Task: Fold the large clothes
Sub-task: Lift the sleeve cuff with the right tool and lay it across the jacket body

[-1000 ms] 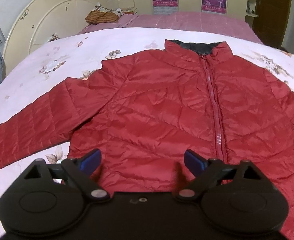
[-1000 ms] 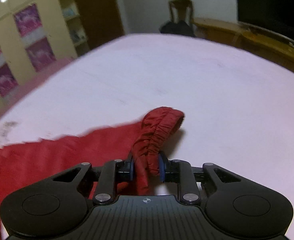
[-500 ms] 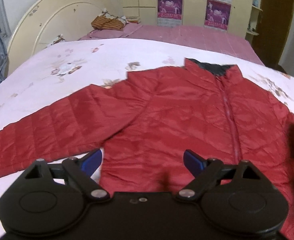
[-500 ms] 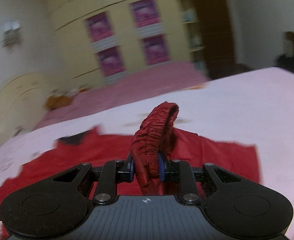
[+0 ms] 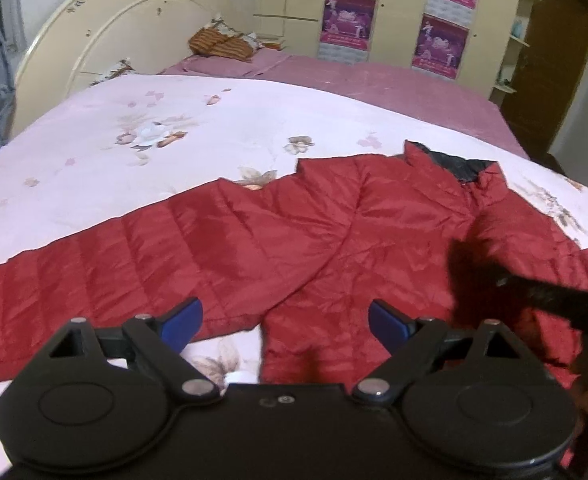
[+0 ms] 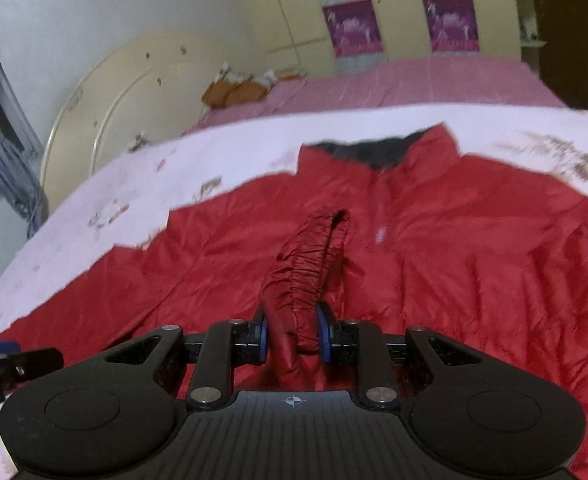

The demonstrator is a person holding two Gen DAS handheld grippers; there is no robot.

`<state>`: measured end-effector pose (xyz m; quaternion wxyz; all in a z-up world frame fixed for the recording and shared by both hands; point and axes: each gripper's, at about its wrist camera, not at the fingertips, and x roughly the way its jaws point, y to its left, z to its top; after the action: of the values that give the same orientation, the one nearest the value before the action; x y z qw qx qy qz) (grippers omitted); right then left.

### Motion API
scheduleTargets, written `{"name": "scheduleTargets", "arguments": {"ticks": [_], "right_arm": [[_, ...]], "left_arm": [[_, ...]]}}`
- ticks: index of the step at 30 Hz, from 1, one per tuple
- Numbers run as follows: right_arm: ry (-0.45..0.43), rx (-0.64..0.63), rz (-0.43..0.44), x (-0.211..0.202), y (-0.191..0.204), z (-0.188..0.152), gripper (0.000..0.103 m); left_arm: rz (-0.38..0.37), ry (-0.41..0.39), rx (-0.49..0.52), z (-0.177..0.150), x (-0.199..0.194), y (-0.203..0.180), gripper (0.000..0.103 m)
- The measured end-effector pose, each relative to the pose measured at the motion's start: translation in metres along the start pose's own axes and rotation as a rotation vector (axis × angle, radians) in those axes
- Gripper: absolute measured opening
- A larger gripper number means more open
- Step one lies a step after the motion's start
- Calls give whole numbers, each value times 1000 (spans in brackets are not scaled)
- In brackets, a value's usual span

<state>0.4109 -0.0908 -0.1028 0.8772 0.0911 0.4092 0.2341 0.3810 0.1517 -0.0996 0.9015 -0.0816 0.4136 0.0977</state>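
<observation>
That red puffer jacket (image 5: 374, 240) spread flat on the bed (image 5: 133, 140) looks light, squishy and slick, so grabbing the elastic cuff (image 6: 310, 264) like the right gripper (image 6: 292, 334) is pinching over its chest seems smartest, while the left gripper (image 5: 283, 320) hangs wide apart and empty near its hem.

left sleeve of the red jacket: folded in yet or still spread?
Spread. The left sleeve lies flat and straight out on the floral quilt; the open left gripper holds nothing.
</observation>
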Motion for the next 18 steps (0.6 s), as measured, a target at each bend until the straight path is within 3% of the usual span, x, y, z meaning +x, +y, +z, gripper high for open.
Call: {"name": "scheduleTargets", "arguments": {"ticks": [1, 2, 3, 7, 12, 15, 18], "right_arm": [[11, 4, 6, 3, -2, 2, 51], [13, 15, 19, 1, -5, -1, 86], [-1, 18, 22, 4, -3, 0, 92], [-51, 32, 5, -15, -13, 5, 92], [-116, 15, -106, -52, -37, 7, 92], [-152, 16, -176, -75, -55, 4, 92], [-182, 34, -240, -93, -74, 0, 92]], "left_arm": [[-15, 1, -1, 2, 2, -2, 92], [-29, 4, -1, 3, 3, -3, 93], [-47, 9, 1, 5, 6, -7, 94], [-128, 44, 9, 10, 18, -22, 98], [-207, 113, 51, 10, 47, -54, 93], [-257, 127, 46, 9, 66, -69, 74], [-251, 157, 59, 7, 84, -80, 45]]}}
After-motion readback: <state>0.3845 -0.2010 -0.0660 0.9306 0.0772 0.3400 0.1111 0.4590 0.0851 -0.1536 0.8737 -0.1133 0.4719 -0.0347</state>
